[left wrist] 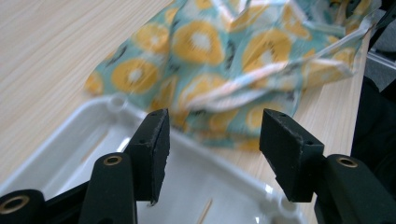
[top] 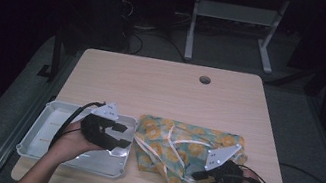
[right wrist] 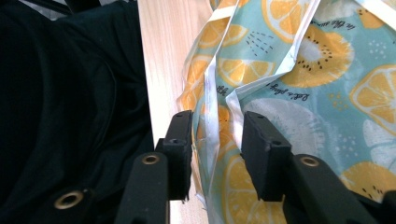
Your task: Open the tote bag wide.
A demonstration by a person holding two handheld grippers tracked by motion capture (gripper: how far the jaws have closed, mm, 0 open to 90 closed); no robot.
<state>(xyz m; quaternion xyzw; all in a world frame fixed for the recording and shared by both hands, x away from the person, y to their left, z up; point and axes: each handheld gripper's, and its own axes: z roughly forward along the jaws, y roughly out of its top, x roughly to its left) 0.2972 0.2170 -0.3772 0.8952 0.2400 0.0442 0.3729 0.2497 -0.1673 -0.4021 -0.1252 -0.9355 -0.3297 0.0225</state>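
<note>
Lying crumpled on the table [top: 162, 84], the cloth [top: 181, 148] (teal, printed with orange and kiwi slices, edged in white) sat just ahead of both grippers. The right gripper [top: 197, 174] was at the cloth's near edge, its jaws part-way closed with a folded white hem [right wrist: 212, 135] standing in the gap between them. In the right gripper view the left pad [right wrist: 181, 151] lay against the fabric's edge, while the right pad sat over the print; whether the pads pinched the hem I could not tell. Beyond that gripper's left jaw ran a strip of bare wood, then a dark sleeve.

The left gripper [top: 123, 135] hung over the right end of a white tray [top: 43, 124], which lay just left of the cloth. Its jaws stood moderately wide with nothing between them. In the left gripper view the tray's rim crossed below the fingertips [left wrist: 156, 140], and the cloth rose directly ahead, its nearest fold draped against that rim. A thin wooden stick [left wrist: 204, 212] lay on the tray floor between the jaws. The two grippers were well apart, the cloth's near-left corner between them.
</note>
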